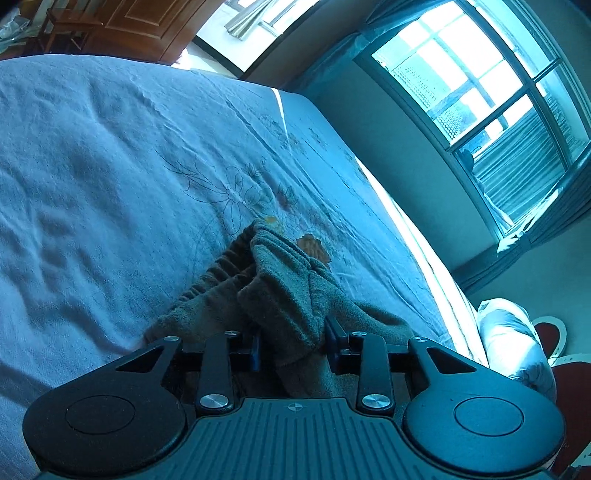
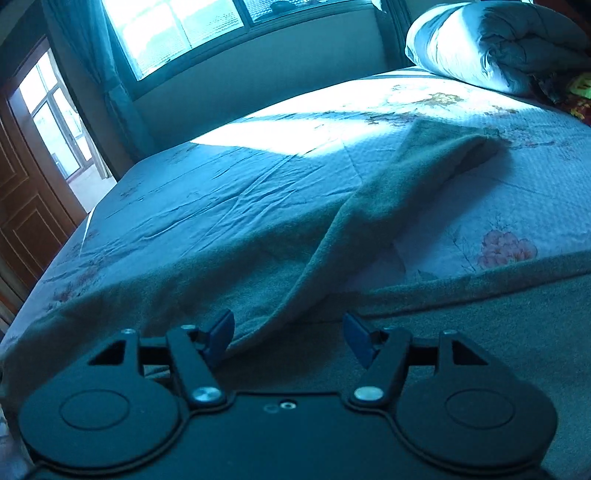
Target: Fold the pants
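The pants (image 1: 280, 295) are grey-brown fleece with an elastic waistband, lying bunched on the bed sheet (image 1: 110, 166). My left gripper (image 1: 293, 345) has its jaws closed on a thick fold of the pants and holds it just above the bed. In the right wrist view the pants (image 2: 388, 192) spread across the bed, with one leg running toward the far right. My right gripper (image 2: 288, 338) is open, its blue pads (image 2: 221, 334) wide apart, low over the fabric with a ridge of cloth between them.
The bed carries a light blue floral sheet (image 2: 221, 206). A rolled quilt (image 2: 498, 40) sits at the far right corner. Windows with curtains (image 2: 177, 33) run along the wall past the bed. A wooden door (image 2: 26, 199) stands left.
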Demonstrator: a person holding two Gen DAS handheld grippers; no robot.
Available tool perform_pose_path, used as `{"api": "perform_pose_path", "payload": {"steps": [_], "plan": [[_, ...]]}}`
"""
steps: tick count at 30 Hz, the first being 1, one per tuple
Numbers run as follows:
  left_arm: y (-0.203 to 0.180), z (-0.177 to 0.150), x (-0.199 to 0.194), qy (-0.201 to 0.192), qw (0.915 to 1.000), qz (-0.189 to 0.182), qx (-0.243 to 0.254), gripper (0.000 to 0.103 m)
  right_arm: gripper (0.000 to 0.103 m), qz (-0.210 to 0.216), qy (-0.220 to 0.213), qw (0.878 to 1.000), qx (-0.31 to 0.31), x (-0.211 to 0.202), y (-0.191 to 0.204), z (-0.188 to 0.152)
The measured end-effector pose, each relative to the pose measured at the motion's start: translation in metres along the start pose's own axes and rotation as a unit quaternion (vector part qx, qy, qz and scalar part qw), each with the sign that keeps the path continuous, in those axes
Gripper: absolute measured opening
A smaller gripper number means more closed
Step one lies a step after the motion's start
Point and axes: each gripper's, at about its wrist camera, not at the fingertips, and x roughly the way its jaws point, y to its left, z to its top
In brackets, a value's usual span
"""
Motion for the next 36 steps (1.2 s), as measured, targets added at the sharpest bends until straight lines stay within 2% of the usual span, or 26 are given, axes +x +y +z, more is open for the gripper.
{"api": "perform_pose_path", "payload": {"steps": [2,3,4,6,8,9,10,11,12,14,15,16,17,18,19,20,23,27,31,32,34,35,36], "plan": [[0.003,0.004,0.002,0.004,1.0,-0.005,0.002,0.034,0.055,0.007,0.015,0.999,0.048,0.018,-0.009,0.005],[0.003,0.006,0.003,0.008,0.9999,-0.009,0.003,0.034,0.037,0.008,0.024,0.998,0.063,0.027,-0.012,0.007],[0.005,0.008,0.005,0.009,0.9999,-0.011,0.006,0.034,0.0,0.014,0.032,0.997,0.072,0.034,-0.014,0.009],[0.005,0.011,0.012,0.02,0.9997,-0.013,0.011,0.033,0.0,0.031,0.033,0.995,0.09,0.039,-0.017,0.014],[0.002,0.027,0.025,0.053,0.9981,-0.028,0.016,0.027,0.0,0.045,-0.01,0.997,0.062,0.017,-0.008,0.027],[-0.002,0.038,0.027,0.056,0.9972,-0.047,0.018,0.025,0.0,0.056,-0.035,0.997,0.044,0.002,-0.001,0.033],[-0.011,0.053,0.021,0.045,0.993,-0.108,0.013,0.025,0.0,0.069,-0.068,0.995,0.022,-0.022,0.008,0.04],[-0.017,0.063,0.017,0.042,0.9884,-0.145,0.018,0.025,0.0,0.081,-0.094,0.992,0.004,-0.044,0.014,0.043],[-0.028,0.072,0.004,0.034,0.9822,-0.179,0.045,0.025,0.0,0.092,-0.113,0.989,-0.012,-0.066,0.018,0.042],[-0.029,0.076,-0.011,0.033,0.9733,-0.213,0.078,0.025,0.0,0.107,-0.136,0.984,-0.033,-0.104,0.016,0.023],[-0.022,0.072,-0.017,0.04,0.9744,-0.202,0.089,0.025,0.0,0.107,-0.132,0.985,-0.041,-0.114,0.012,0.008],[-0.006,0.065,-0.016,0.06,0.9803,-0.163,0.095,0.025,0.0,0.101,-0.121,0.986,-0.047,-0.114,0.008,-0.008],[0.009,0.058,-0.01,0.079,0.9843,-0.126,0.095,0.025,0.0,0.078,-0.091,0.991,-0.06,-0.101,0.004,-0.028],[0.028,0.047,0.002,0.108,0.9871,-0.07,0.095,0.025,0.0,0.067,-0.044,0.995,-0.06,-0.081,-0.002,-0.046],[0.043,0.037,0.011,0.125,0.9871,-0.05,0.086,0.025,0.0,0.053,-0.004,0.997,-0.051,-0.062,-0.006,-0.062],[0.05,0.03,0.012,0.12,0.988,-0.057,0.079,0.025,0.0,0.037,0.015,0.998,-0.049,-0.051,-0.006,-0.074],[0.058,0.024,0.007,0.092,0.9919,-0.07,0.053,0.025,0.0,0.03,0.008,0.999,-0.028,-0.051,-0.005,-0.087],[0.046,0.028,0.005,0.088,0.9911,-0.058,0.081,0.025,0.0,0.025,0.013,0.999,-0.044,-0.053,0.002,-0.078],[0.037,0.037,-0.011,0.073,0.9897,-0.083,0.09,0.025,0.0,0.038,-0.015,0.998,-0.044,-0.072,0.003,-0.069],[0.035,0.036,-0.013,0.072,0.9896,-0.076,0.098,0.025,0.0,0.038,-0.018,0.998,-0.046,-0.075,0.004,-0.071],[0.039,0.027,-0.003,0.098,0.9868,-0.025,0.127,0.025,0.0,0.018,0.009,0.998,-0.053,-0.062,-0.001,-0.08],[0.044,0.024,0.0,0.099,0.9874,-0.027,0.121,0.025,0.0,0.008,0.032,0.998,-0.045,-0.052,-0.006,-0.084],[0.049,0.024,-0.001,0.091,0.9896,-0.037,0.106,0.025,0.0,0.013,0.028,0.999,-0.034,-0.051,-0.009,-0.087]]}}
